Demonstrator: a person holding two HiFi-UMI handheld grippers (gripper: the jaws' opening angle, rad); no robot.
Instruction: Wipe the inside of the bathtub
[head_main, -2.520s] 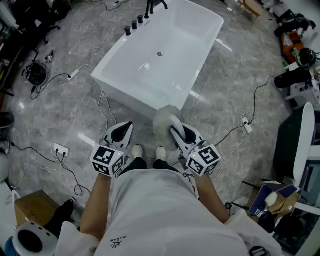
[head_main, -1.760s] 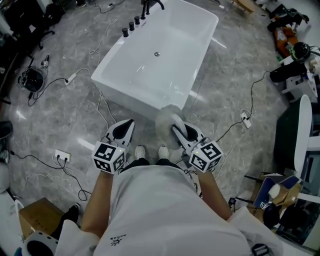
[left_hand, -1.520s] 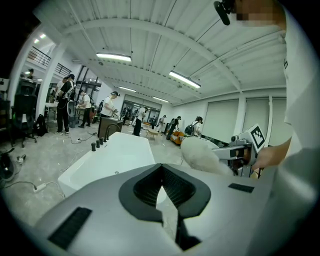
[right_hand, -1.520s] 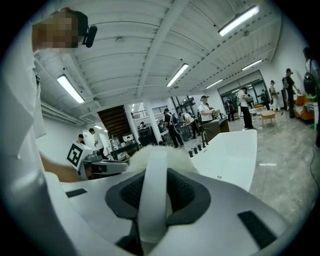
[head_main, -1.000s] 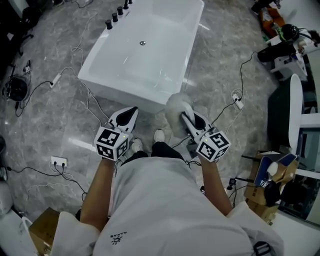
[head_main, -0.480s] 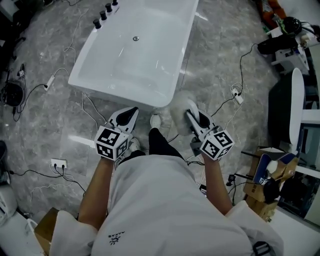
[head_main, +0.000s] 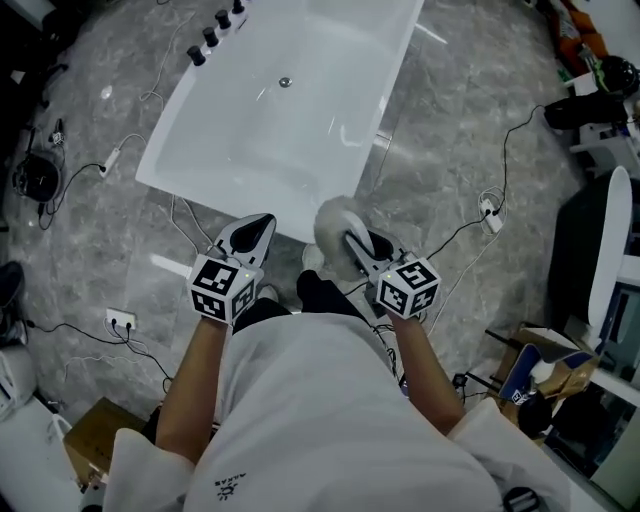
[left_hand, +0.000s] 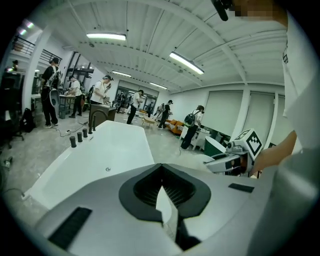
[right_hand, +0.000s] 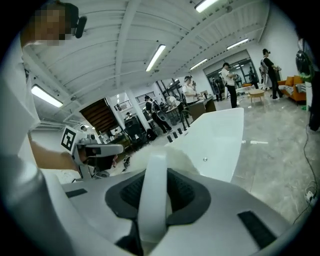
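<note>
Head view: person stood on the grey marble floor (head_main: 470, 130) at the near short end of the white bathtub (head_main: 300, 130). Tub empty and dry-looking, drain (head_main: 285, 82) on its floor toward the far end, black tap knobs (head_main: 212, 33) along the far left rim. Long axis ran away from the person, leaning a little to the right.

Right gripper (head_main: 350, 243) was clamped on a fluffy white duster (head_main: 333, 222). Right gripper view confirmed it: jaws (right_hand: 152, 170) pinched on the white stem, the duster (right_hand: 177, 155) bulging past the tips, the bathtub (right_hand: 220, 132) beyond. The fluff hung just short of the tub's near rim, toward its right corner, not touching as far as could be told. No wiping was under way yet.

Left gripper (head_main: 258, 226) was held level beside the right, also just short of the near rim. Left gripper view showed its jaws (left_hand: 162, 192) closed together with nothing between them, the bathtub (left_hand: 105, 150) stretching ahead.

Judgement: the basin lay ahead of and below the duster, slightly to its left. Both grippers sat about equally near the rim, but only the right carried the tool, so the reach falls to it: forward over the rim, then down onto the inner wall. Strokes along the long axis look the natural run. Loose cables (head_main: 185, 215) trailed on the floor near the feet, a trip risk.
</note>
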